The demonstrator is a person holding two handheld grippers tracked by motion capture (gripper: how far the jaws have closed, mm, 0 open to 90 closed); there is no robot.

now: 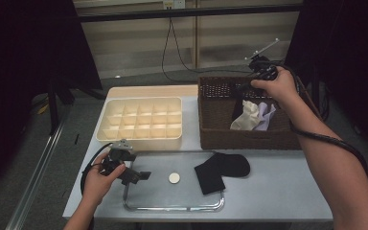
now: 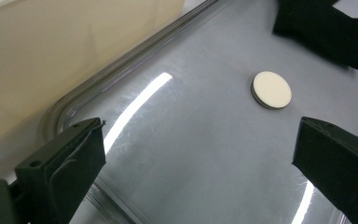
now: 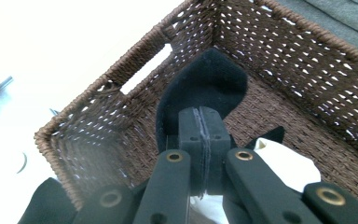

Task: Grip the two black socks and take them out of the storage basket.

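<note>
My right gripper (image 3: pixel 200 116) is shut on a black sock (image 3: pixel 200 79), which hangs from its tips over the inside of the brown wicker basket (image 3: pixel 135 70). From above, that gripper (image 1: pixel 243 93) points down into the basket (image 1: pixel 249 136), and the black sock (image 1: pixel 238 110) dangles beside a white sock (image 1: pixel 247 119) and a lavender one (image 1: pixel 267 114). Low over the left end of the metal tray (image 1: pixel 172 208), my left gripper (image 1: pixel 141 176) is open with nothing between its jaws. A white disc (image 2: pixel 271 89) lies on the tray ahead of the left gripper (image 2: pixel 198 140).
Another black sock (image 1: pixel 220 170) lies folded across the tray's right rim. A cream box with several compartments (image 1: pixel 141 120) stands behind the tray, left of the basket. The table's edges are close at the left and front. A cable trails from each gripper.
</note>
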